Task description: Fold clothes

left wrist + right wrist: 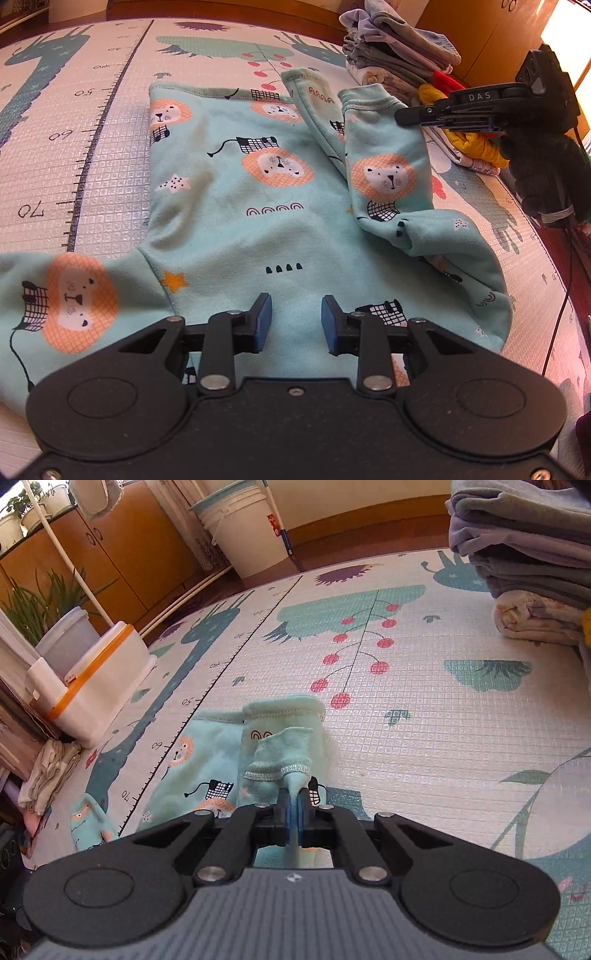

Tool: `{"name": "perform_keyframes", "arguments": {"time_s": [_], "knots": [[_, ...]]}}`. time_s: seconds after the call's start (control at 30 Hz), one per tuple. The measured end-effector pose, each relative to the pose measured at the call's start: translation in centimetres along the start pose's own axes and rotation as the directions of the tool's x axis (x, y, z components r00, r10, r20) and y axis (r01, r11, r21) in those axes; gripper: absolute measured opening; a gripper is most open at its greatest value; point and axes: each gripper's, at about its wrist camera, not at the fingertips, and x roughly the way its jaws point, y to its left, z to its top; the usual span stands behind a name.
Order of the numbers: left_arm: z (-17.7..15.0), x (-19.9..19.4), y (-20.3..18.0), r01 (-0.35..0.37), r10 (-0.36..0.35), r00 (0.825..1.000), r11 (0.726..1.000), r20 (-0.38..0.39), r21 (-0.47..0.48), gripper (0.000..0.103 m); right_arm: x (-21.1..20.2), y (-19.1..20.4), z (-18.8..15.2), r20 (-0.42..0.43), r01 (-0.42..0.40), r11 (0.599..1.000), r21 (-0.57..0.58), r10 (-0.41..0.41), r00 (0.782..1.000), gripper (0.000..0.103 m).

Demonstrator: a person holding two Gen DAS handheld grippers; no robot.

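The left gripper (296, 319) hovers low over the near part of the shirt (236, 206), its blue-padded jaws standing apart with nothing between them; only mint cloth shows in the gap. The shirt lies spread on the mat (92, 155), printed with orange lions, stars and small black marks. Its left sleeve (66, 302) stretches out flat toward the left edge of the left wrist view. The other sleeve (384, 162) is folded up over the body, its cuff pointing away from the camera.

In the right wrist view the right gripper (294, 812) has its jaws pressed together on a thin fold of the mint cloth, near a cuff (280, 768) with a stitched hem that stands bunched just ahead of the pads. The shirt (207, 760) sags away below and to the left of it, down onto the mat (424, 720). From the left wrist view this gripper (406, 115) shows at the right, well above the mat and beside the folded sleeve, held by a dark-gloved hand (543, 173).

Farther on, a pile (399, 48) of folded clothes in grey, red and yellow sits at the mat's right edge. Beyond the mat's left side stand a white box (99, 686) with an orange band, a potted plant (40, 605), wooden cabinets (122, 550) and a white bucket (247, 528).
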Motion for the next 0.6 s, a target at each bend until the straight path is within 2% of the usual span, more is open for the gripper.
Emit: {"name": "perform_keyframes", "arguments": {"time_s": [0.17,0.33,0.47,0.6], "knots": [[0.0,0.1,0.0,0.003,-0.003,1.000,1.000,0.001,0.000,0.029,-6.0,-2.8,-0.7,0.081,0.073,0.994,0.083,-0.080,0.993,0.006],[-0.1,0.1,0.1,0.004,-0.004,1.000,1.000,0.004,-0.001,0.031,-10.6,-6.0,-2.0,0.114,0.159,0.973,0.168,-0.180,0.977,0.006],[-0.1,0.1,0.0,0.003,-0.003,1.000,1.000,0.004,0.004,0.032,-13.5,-8.8,-3.9,0.104,0.226,0.942,0.248,-0.258,0.960,0.006],[-0.1,0.1,0.1,0.005,-0.005,1.000,1.000,0.004,0.008,0.033,-15.5,-11.6,-6.6,0.072,0.277,0.891,0.361,-0.322,0.944,0.006]]}}
